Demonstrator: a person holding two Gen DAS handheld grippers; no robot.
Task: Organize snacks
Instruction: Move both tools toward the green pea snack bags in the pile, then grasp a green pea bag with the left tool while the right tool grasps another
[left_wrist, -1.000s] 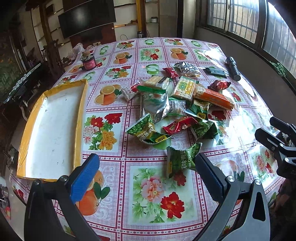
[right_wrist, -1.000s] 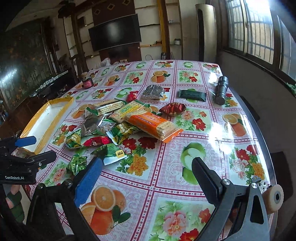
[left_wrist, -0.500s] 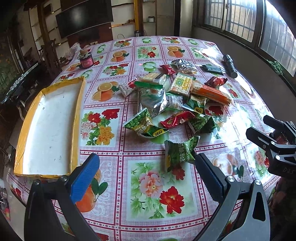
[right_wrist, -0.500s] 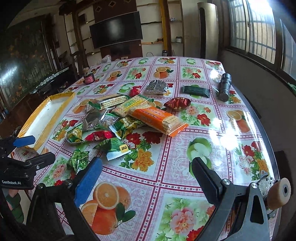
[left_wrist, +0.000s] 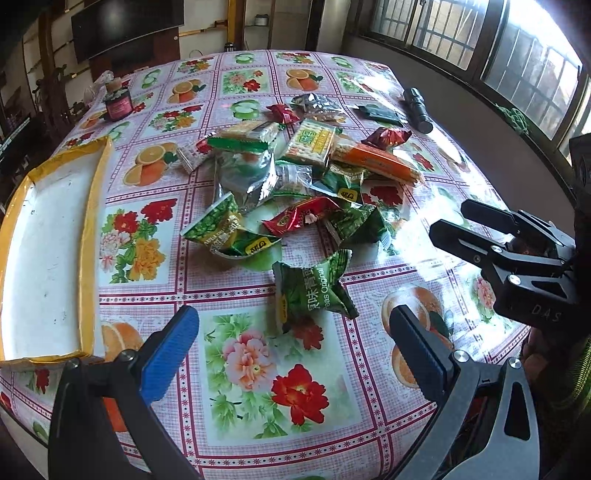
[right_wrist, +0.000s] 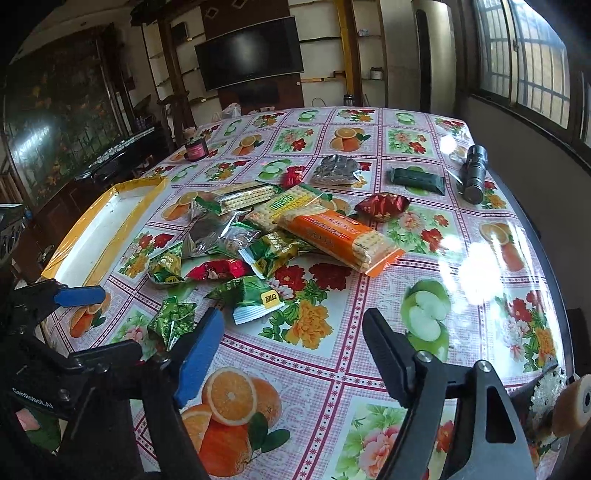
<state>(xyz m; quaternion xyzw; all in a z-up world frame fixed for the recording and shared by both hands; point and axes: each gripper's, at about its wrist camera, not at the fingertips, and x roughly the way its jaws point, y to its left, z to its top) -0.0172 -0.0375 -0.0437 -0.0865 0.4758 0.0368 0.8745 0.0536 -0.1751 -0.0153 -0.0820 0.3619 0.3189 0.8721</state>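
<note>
A pile of snack packets lies mid-table: a green pea packet (left_wrist: 314, 291) nearest me, a red packet (left_wrist: 301, 218), an orange cracker pack (left_wrist: 376, 162) and a silver bag (left_wrist: 247, 177). A white tray with a yellow rim (left_wrist: 92, 221) lies at the left. My left gripper (left_wrist: 291, 350) is open and empty, just short of the green pea packet. My right gripper (right_wrist: 291, 339) is open and empty over the near table, short of a green packet (right_wrist: 251, 299). The orange cracker pack (right_wrist: 332, 232) and the tray (right_wrist: 122, 229) also show in the right wrist view.
A black flashlight (right_wrist: 474, 173) and a dark green packet (right_wrist: 415, 179) lie far right. A small dark jar (right_wrist: 195, 147) stands at the far left. The right gripper shows at the right of the left wrist view (left_wrist: 450, 221). A floral cloth (left_wrist: 258, 369) covers the table.
Both grippers have moved forward and lower toward the snack pile. The left one has closed in on the green pea packet. Both stay open.
</note>
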